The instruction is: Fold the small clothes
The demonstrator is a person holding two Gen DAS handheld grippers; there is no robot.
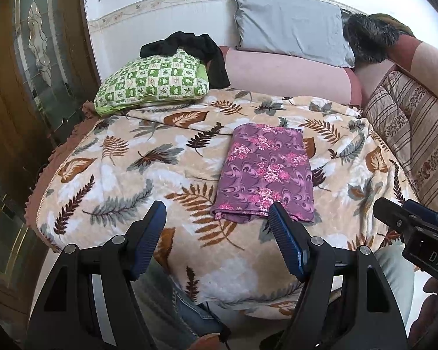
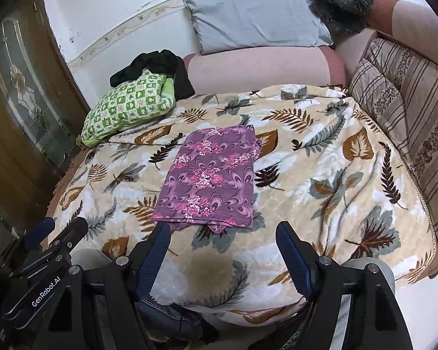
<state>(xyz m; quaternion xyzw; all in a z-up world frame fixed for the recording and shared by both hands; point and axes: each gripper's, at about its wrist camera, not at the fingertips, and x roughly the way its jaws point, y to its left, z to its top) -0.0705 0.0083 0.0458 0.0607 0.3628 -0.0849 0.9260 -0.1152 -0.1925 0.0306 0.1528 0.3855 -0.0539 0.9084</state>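
Observation:
A purple cloth with pink flowers [image 1: 267, 172] lies folded into a flat rectangle on the leaf-patterned blanket [image 1: 131, 175]; it also shows in the right wrist view [image 2: 210, 178]. My left gripper [image 1: 217, 213] is open and empty, held just short of the cloth's near edge. My right gripper [image 2: 223, 233] is open and empty, also just short of the near edge. The right gripper shows at the right edge of the left wrist view [image 1: 406, 218], and the left gripper shows at the lower left of the right wrist view [image 2: 55, 233].
A green checked pillow [image 1: 154, 80] with a black garment [image 1: 189, 49] on it lies at the back left. A grey pillow [image 1: 289, 23] and pink bolster [image 1: 289, 73] lie along the wall. Striped cushions [image 1: 411, 134] line the right. A wooden door [image 1: 20, 87] stands left.

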